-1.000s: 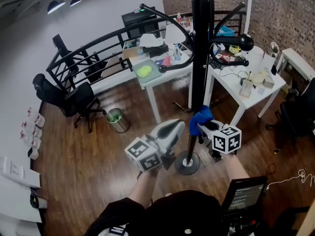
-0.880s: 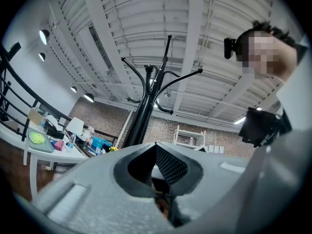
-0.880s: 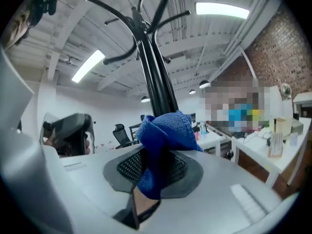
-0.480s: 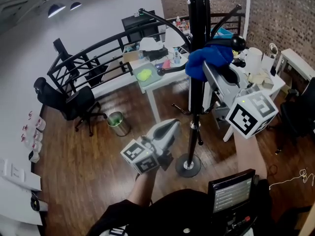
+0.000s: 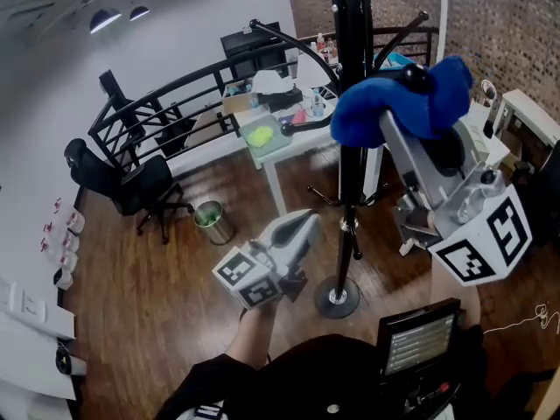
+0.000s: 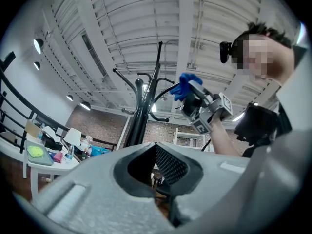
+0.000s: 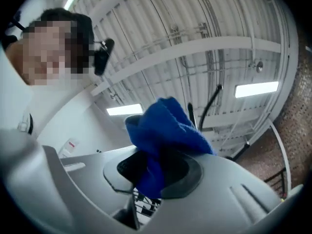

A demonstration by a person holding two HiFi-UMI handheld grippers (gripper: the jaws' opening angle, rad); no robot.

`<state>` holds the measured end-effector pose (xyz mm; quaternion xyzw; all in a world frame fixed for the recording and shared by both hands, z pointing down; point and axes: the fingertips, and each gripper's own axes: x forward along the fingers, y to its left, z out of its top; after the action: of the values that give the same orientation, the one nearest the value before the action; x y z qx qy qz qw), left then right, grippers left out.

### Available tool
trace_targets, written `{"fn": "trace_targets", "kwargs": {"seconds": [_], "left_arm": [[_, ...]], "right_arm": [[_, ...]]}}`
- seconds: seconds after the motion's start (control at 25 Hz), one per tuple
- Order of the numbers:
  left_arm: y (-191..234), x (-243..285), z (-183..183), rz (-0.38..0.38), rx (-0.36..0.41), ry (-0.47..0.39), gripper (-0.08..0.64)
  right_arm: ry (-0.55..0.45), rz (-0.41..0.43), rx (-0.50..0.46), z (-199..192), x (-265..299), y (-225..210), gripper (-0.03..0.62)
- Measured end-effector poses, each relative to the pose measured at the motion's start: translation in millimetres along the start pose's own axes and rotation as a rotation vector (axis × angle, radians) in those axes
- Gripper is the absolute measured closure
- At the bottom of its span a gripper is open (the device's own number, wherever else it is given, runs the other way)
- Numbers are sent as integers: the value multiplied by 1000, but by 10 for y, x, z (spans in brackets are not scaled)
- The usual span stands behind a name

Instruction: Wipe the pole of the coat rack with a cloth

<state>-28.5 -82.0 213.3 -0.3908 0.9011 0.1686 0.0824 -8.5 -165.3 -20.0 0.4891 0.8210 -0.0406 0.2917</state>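
Right fingers are clamped on the cloth, wad bulging past the tips. Left fingers are together with nothing between them.

The left gripper hangs low near the body, idle, short of the pole. The right gripper is up high, carrying the cloth at hook level on the pole's right side. Head view shows the cloth overlapping the pole. Left gripper view puts it slightly off to the side, by a hook arm, so contact can't be confirmed.

Likely step: top of a wipe stroke, or lining up for one. Next move calls for pressing the cloth onto the pole and holding the grip. Then draw down toward the base, steering clear of the hook arms. The rack may rock, so the free left gripper could steady it.

Beyond that: desk and railing.
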Motion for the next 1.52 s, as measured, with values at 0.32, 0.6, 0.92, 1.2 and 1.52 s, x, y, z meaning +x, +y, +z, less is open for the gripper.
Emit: {"fn": "trace_targets", "kwargs": {"seconds": [0.32,0.6,0.92,1.2,1.52], "left_arm": [[98,-80,-137,0,-35,32,558],[201,20,-310,-22,-64,64,558],[205,575,-398,103,22,56,558],[125,1032,-369,335,99,-24,558],[-42,859,-160,471,155,-75,558]], "right_arm": [[370,-170,184,-1687,-90,-581,520],[698,-73,452,-3103,-1064,-163,520],[845,100,553,-3764,-1743,-49,520],[665,305,602,-3288,-1139,-690,520],[337,403,616,-1886,-231,-973,518]]}}
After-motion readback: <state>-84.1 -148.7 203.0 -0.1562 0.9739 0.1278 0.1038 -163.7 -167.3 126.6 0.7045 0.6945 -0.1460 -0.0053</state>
